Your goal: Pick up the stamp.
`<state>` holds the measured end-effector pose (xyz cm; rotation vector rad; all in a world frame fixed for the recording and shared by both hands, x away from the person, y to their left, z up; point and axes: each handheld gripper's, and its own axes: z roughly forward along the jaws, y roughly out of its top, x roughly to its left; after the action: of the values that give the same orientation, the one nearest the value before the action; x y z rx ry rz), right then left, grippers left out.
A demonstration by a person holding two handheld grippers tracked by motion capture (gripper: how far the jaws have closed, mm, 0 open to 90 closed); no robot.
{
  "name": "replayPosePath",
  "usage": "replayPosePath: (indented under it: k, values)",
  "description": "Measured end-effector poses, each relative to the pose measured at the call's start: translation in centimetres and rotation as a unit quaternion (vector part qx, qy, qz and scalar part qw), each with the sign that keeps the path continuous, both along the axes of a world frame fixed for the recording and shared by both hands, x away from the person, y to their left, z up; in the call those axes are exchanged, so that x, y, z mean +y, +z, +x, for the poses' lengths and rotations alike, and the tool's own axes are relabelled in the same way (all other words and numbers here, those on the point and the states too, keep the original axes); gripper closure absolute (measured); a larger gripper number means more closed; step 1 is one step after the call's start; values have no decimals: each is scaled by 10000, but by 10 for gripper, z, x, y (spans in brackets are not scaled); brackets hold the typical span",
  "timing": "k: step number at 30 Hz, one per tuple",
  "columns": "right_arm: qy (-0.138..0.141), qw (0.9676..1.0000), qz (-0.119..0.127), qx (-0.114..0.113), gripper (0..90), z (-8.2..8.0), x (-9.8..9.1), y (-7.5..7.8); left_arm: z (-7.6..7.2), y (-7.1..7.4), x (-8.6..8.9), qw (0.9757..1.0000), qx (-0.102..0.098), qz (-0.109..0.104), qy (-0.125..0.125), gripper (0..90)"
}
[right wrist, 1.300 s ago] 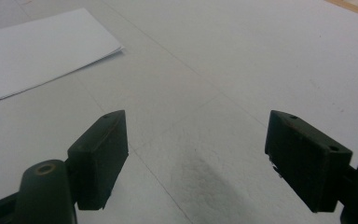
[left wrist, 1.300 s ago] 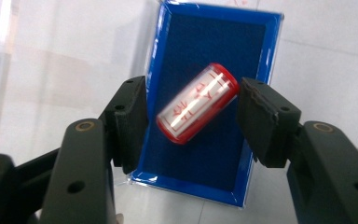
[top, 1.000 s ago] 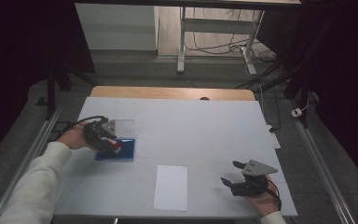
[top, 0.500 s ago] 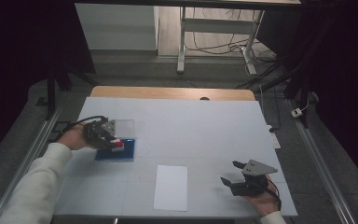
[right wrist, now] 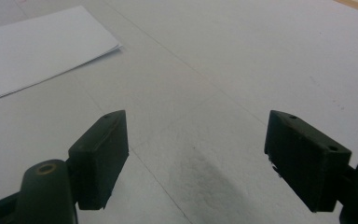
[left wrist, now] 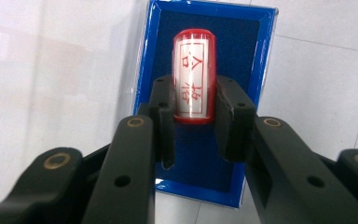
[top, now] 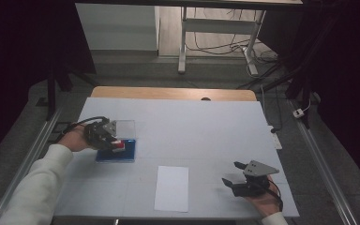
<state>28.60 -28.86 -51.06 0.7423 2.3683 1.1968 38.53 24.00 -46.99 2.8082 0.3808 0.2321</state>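
A red cylindrical stamp (left wrist: 193,74) with red characters on its white label stands on a blue ink pad (left wrist: 256,70). My left gripper (left wrist: 195,100) is shut on the stamp, one pad against each side of its lower part. In the high view the left gripper (top: 115,143) sits over the blue ink pad (top: 117,157) at the table's left, with the stamp (top: 118,146) at its tip. My right gripper (top: 233,173) rests near the front right with its jaws wide apart. In the right gripper view nothing lies between the jaws of the right gripper (right wrist: 196,140).
A white sheet of paper (top: 171,188) lies near the front edge, left of the right gripper, and its corner shows as the sheet (right wrist: 32,46). The pad's clear lid (top: 123,126) lies open behind the pad. The white table top (top: 201,126) ends at a wooden strip at the back.
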Motion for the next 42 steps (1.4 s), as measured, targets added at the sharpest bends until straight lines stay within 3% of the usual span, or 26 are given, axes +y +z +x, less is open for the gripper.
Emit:
replayPosePath:
  k: [6, 11, 20, 31, 38, 42]
  values:
    - [-31, 10000, -59, 4, 210, 0, 0, 0, 2, 0, -4, 9997, -10, 56, 218, 690]
    - [-6, 10000, -64, 7, 210, 0, 1, 0, 5, -3, -12, 9997, -29, 2, 252, 591]
    - [-23, 10000, -36, 25, 213, 1, -1, -1, 6, -4, -13, 9998, 22, -17, 214, 699]
    - [-68, 10000, -50, 0, 218, 0, 0, 0, -2, 13, -5, 9979, -21, -407, 511, 702]
    - [-94, 10000, 10, -21, 227, -1, -1, 1, -15, 18, 1, 9934, -6, -660, 933, 702]
    - [-111, 9999, 2, -43, 227, -1, -1, 2, -26, 24, 8, 9856, -49, -1091, 1290, 702]
